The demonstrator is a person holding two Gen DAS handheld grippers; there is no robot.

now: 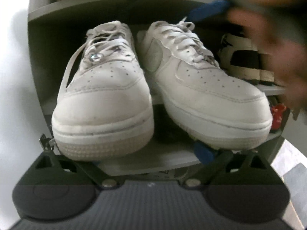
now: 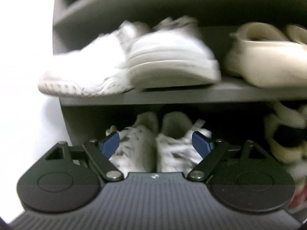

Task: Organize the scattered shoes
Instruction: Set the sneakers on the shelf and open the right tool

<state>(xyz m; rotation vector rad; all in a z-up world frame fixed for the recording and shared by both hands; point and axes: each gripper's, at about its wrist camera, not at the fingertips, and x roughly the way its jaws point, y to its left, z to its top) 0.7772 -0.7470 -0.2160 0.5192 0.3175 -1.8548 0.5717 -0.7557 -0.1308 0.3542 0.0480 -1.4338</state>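
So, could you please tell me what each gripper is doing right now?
Left gripper: open, empty, by the white sneakers.
Right gripper: open, straddling the white sneakers; no clamp visible.

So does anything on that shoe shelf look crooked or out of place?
Yes. In the right wrist view, the leftmost white sneaker sticks out past the left end of the shelf, partly unsupported. The picture is blurred, so finer detail is unclear.

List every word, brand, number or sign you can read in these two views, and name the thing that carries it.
No text can be read.
White sneakers: no legible brand; a shiny lace tag is too small to read.
Black-and-cream shoe: a dark mark near its top, too blurred.
Shelf: a label under its front edge, too small and partly hidden.
Left gripper and right gripper: a tiny pale mark on each body, unreadable.
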